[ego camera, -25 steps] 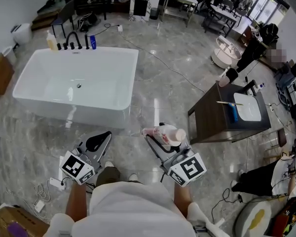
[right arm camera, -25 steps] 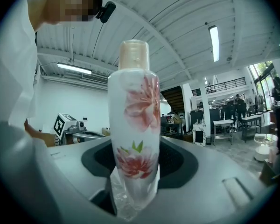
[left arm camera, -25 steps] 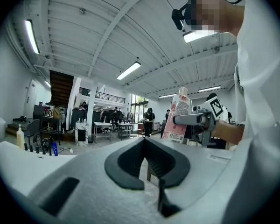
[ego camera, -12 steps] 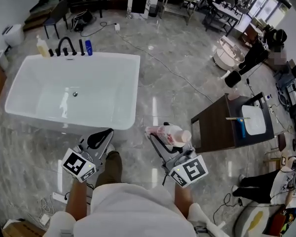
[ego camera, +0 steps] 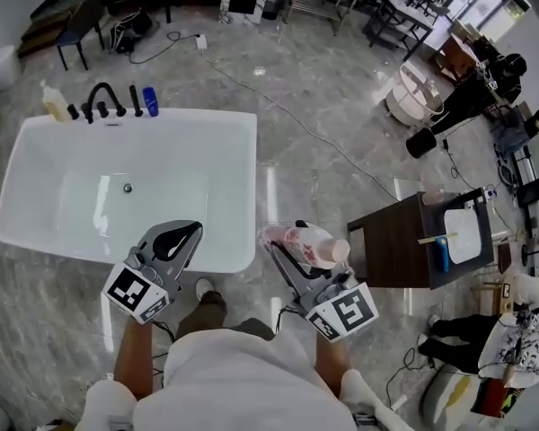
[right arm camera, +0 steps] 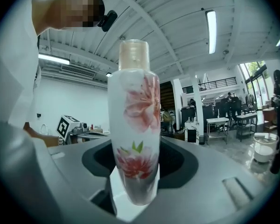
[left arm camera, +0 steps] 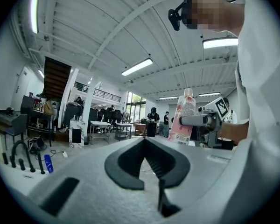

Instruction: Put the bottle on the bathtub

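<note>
Bottle (ego camera: 310,243), white with pink flowers, upright, clamped low on its body in right tongs (ego camera: 296,251). Carried over floor (ego camera: 341,142), just right of tub's (ego camera: 250,178) near corner, not on it. Left tongs (ego camera: 173,241) closed, empty, above tub's near rim.

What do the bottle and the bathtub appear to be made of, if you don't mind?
Bottle: probably plastic, with a smooth, opaque white surface and printed pink flowers.
Bathtub: likely acrylic or ceramic. It is glossy white, and bright light streaks reflect off its inside.
</note>
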`<control>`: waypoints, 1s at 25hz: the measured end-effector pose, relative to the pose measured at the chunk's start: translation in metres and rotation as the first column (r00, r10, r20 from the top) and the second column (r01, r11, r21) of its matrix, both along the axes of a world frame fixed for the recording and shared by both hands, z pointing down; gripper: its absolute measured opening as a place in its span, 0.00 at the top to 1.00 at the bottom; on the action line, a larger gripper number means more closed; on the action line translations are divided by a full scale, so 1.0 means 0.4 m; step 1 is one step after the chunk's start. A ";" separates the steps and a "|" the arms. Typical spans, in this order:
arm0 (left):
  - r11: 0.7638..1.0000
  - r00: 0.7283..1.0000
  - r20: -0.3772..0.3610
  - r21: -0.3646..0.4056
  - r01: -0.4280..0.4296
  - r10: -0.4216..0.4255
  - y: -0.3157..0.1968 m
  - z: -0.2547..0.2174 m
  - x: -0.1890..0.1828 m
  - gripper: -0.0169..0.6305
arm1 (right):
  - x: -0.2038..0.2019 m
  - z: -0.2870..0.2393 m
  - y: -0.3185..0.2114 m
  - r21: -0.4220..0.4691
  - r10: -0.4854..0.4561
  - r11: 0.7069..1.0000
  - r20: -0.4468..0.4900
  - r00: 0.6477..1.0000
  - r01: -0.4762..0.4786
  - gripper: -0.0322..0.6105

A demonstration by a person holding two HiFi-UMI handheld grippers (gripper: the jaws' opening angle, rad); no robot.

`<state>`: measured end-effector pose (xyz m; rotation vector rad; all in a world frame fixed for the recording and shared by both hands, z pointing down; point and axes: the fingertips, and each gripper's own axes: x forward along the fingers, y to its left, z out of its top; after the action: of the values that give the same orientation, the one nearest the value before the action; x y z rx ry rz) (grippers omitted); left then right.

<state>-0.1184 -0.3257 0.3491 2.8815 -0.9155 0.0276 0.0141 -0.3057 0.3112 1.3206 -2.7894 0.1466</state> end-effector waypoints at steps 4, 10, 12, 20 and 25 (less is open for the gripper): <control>1.000 0.999 0.049 0.013 0.000 0.000 -0.098 0.017 0.004 0.97 | -0.004 0.023 -0.084 -0.025 -0.007 1.000 -0.015 1.000 0.007 0.57; 0.999 0.996 0.071 0.016 0.045 -0.046 -0.232 0.038 0.045 0.97 | 0.052 0.068 -0.226 -0.039 -0.045 0.998 -0.006 0.999 0.045 0.57; 0.998 0.995 0.077 0.011 0.062 -0.063 -0.264 0.042 0.066 0.97 | 0.062 0.080 -0.276 -0.052 -0.075 0.996 -0.004 0.997 0.075 0.57; 0.994 0.993 0.069 -0.040 0.101 -0.098 -0.379 0.140 0.071 0.97 | 0.025 0.156 -0.445 -0.081 -0.157 0.985 -0.041 0.987 0.153 0.57; 0.992 0.993 0.062 -0.080 0.102 -0.097 -0.464 0.269 0.053 0.97 | 0.011 0.250 -0.570 -0.074 -0.148 0.987 -0.062 0.987 0.143 0.57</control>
<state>-0.0972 -0.5112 0.4568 2.7689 -1.0411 0.1377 0.0185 -0.5336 0.4112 1.0811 -2.7839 0.1869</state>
